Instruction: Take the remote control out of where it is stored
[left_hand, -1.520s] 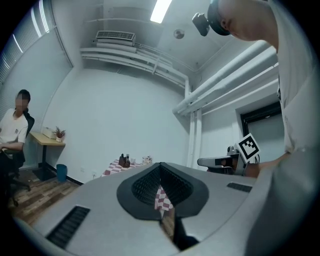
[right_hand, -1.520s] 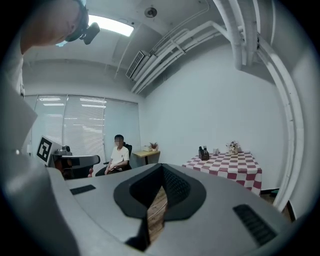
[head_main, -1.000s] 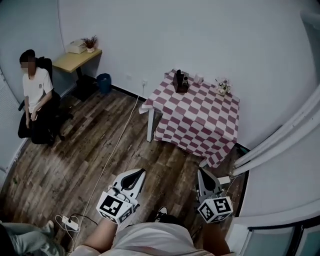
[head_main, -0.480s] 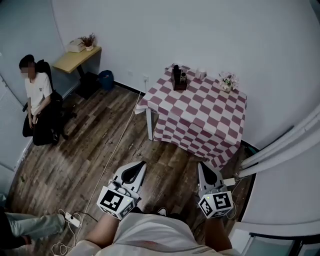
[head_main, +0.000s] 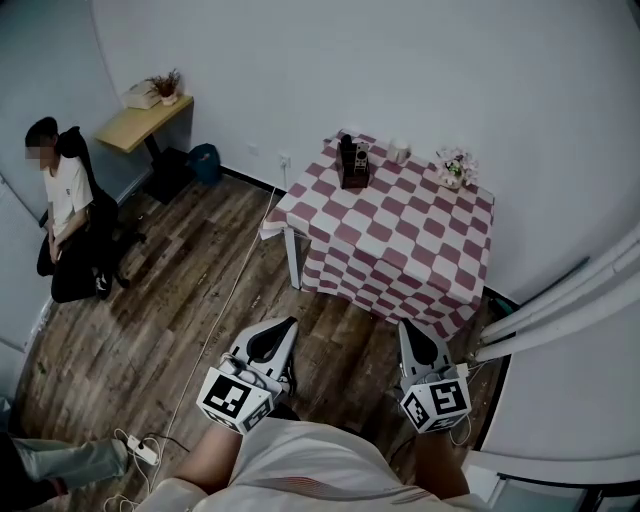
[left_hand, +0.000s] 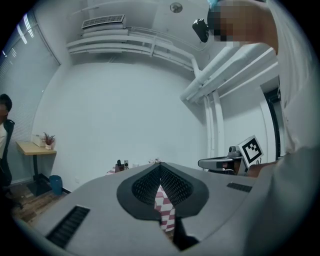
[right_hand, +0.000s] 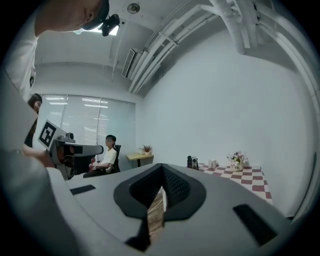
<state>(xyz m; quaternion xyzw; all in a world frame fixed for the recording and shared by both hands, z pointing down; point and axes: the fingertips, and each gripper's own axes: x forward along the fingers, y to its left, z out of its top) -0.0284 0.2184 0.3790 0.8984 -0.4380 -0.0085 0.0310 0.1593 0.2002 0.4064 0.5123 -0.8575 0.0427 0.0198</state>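
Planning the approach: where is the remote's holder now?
Head view: the dark holder stands near the checkered table's far corner, by the wall, left of a small white cup.

Head view downward, gripper views toward table (head_main: 400, 240)

We count one left gripper (head_main: 286, 328), one right gripper (head_main: 408, 328), one checkered table (head_main: 400, 240), one desk (head_main: 140, 125), one blue bin (head_main: 203, 160).

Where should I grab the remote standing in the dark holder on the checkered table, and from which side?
Probably its upper end, the part standing clear above the dark holder. The remote stands upright, so come from above, pinch its two broad faces, and lift straight up. The holder sits near the table's far edge by the wall, so reach in from the near side.
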